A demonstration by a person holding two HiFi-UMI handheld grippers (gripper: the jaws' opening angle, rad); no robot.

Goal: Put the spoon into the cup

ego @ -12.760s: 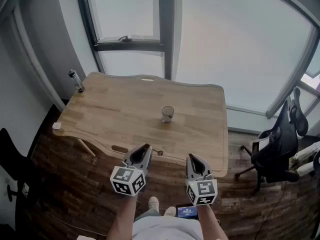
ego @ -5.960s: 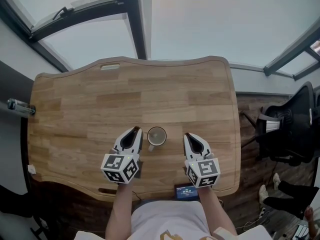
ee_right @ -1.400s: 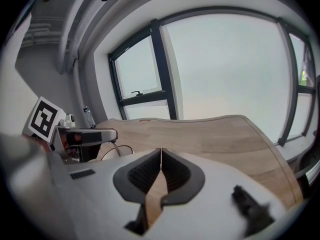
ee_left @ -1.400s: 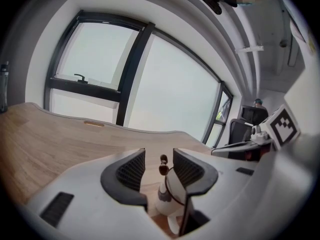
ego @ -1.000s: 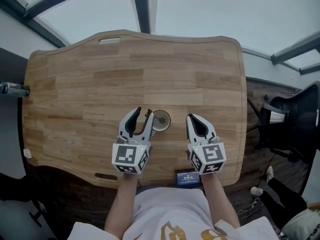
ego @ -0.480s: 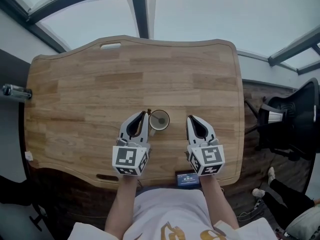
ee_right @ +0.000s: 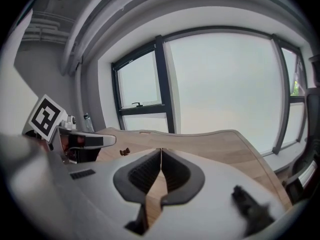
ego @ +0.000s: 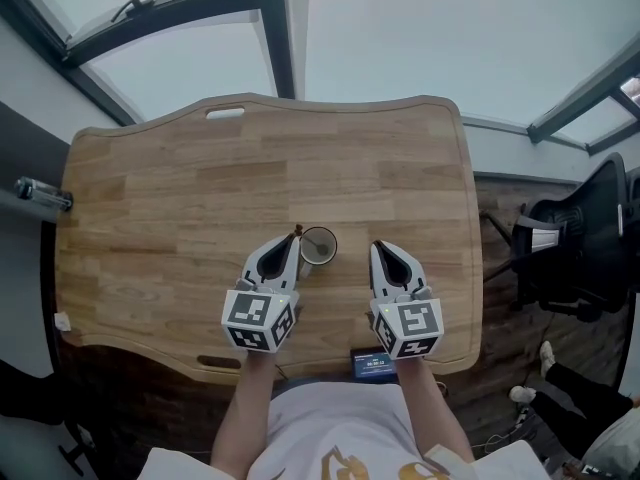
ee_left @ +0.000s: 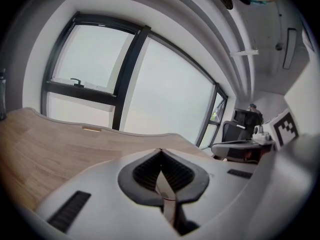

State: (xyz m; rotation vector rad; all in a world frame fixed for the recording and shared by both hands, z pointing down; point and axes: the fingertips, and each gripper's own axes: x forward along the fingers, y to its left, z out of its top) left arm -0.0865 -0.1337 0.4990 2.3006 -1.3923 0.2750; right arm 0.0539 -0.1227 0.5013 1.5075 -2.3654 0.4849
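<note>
Wooden table [ego: 150,198] below the windows carries everything. My left gripper [ego: 288,243] has just been closing, and its jaws now meet on nothing. The right gripper [ego: 384,253] is pinched together, also empty. The cup [ego: 319,247] stands just at 3 o'clock of the left tip. The spoon [ego: 298,231] seems to lean inside it, handle poking out at 10 o'clock, so I judge the job done.

Wooden table [ego: 200,198]: pale plank top, wavy edges, fills centre of frame. Slot [ego: 225,113] cut near its far edge. Top of frame, behind table: large windows [ego: 420,38], flat grey-white daylight, dark frames [ego: 268,28], latch handle [ego: 132,8] upper left. Grey wall [ego: 20,268] at far left. Dark wood-plank floor [ego: 500,318] right of table. Black office chair [ego: 575,248] at right edge, apart from table. Light soft and even.
</note>
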